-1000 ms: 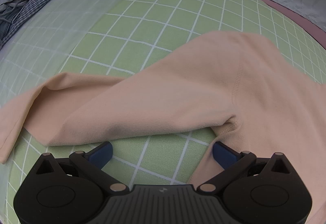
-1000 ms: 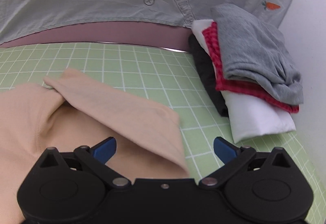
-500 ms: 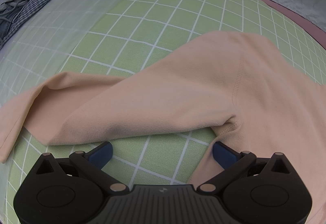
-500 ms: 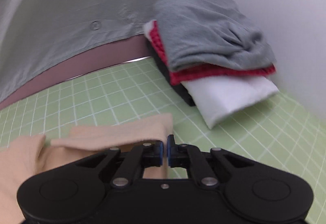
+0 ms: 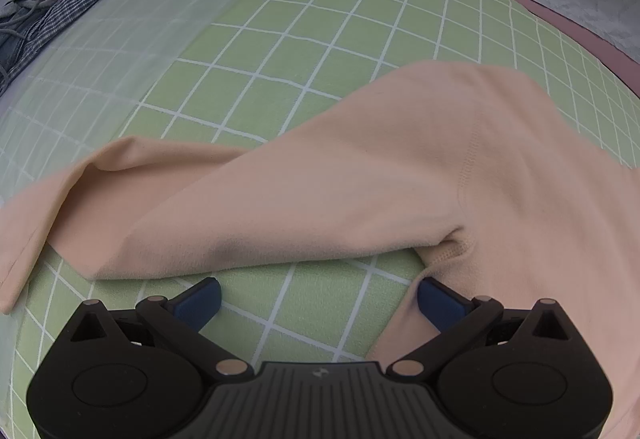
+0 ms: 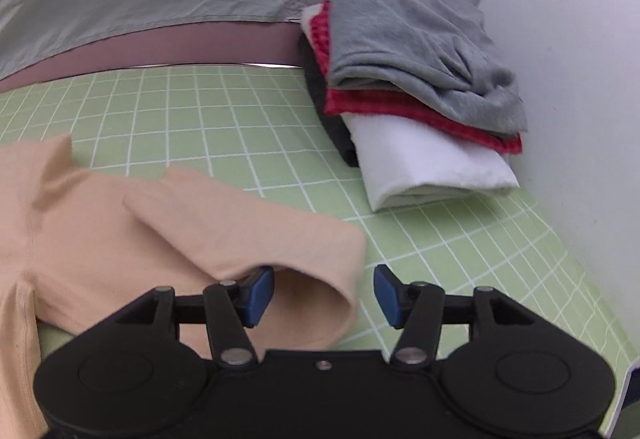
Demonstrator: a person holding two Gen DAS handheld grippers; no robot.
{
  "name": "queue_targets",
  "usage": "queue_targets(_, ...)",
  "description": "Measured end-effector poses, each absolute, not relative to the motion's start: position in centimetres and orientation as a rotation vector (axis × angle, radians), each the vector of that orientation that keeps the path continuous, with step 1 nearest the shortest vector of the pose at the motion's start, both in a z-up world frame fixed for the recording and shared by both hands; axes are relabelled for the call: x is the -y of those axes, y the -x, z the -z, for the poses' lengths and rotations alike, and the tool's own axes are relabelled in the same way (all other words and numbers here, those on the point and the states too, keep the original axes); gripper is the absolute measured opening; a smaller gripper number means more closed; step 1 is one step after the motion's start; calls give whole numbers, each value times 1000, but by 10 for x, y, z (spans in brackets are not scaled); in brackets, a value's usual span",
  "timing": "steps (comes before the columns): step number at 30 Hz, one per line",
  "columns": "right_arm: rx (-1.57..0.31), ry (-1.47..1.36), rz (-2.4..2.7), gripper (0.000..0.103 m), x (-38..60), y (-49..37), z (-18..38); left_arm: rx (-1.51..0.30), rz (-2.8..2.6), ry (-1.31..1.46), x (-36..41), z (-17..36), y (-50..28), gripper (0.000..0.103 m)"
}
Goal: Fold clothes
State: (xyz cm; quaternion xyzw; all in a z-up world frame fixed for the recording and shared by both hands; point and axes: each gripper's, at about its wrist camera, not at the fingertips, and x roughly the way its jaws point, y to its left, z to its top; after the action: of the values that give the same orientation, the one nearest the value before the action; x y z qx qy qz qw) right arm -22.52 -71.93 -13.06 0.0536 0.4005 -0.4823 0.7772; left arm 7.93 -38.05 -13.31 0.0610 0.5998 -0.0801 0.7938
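Both our grippers — left (image 5: 318,297), right (image 6: 324,295) — gape empty beside the peach shirt (image 5: 400,175); we'd pinch its sleeve (image 6: 256,231) edge squarely.

Peach shirt (image 5: 360,179): soft matt knit cloth. Green mat (image 5: 304,39): matt, fine-textured. Grippers: matt black plastic w/ metal pins; folded stack (image 6: 420,79) fuzzy cloth.

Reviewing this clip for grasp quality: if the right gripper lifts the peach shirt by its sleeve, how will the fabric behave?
The peach shirt probably goes limp: its sleeve already curls over beside the open right gripper. It looks thin and soft, so likely light, and the body would trail along the green grid mat rather than lift flat.
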Motion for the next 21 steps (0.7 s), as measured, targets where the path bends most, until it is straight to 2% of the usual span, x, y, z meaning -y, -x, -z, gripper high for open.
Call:
queue_targets(3, -899, -49, 975, 64, 716, 208, 136, -1288, 169, -129, 375, 131, -64, 103)
queue_targets(9, -910, 46, 862, 67, 712, 184, 137, -1290, 169, -129, 375, 132, -61, 103)
queue_targets(11, -909, 51, 842, 71, 711, 179, 138, -1290, 169, -129, 372, 132, -61, 103)
queue_targets(16, -905, 62, 792, 70, 709, 166, 141, -1290, 167, -128, 370, 132, -56, 103)
queue_targets(18, -903, 66, 773, 67, 708, 161, 142, -1291, 167, -128, 371, 133, -56, 103)
queue_targets(19, -902, 68, 763, 59, 708, 159, 142, -1292, 167, -128, 371, 133, -56, 103)
queue_targets(20, -901, 70, 753, 40, 707, 156, 143, -1292, 167, -129, 371, 133, -57, 103)
queue_targets(21, -900, 73, 743, 27, 707, 154, 143, -1292, 167, -128, 372, 134, -57, 103)
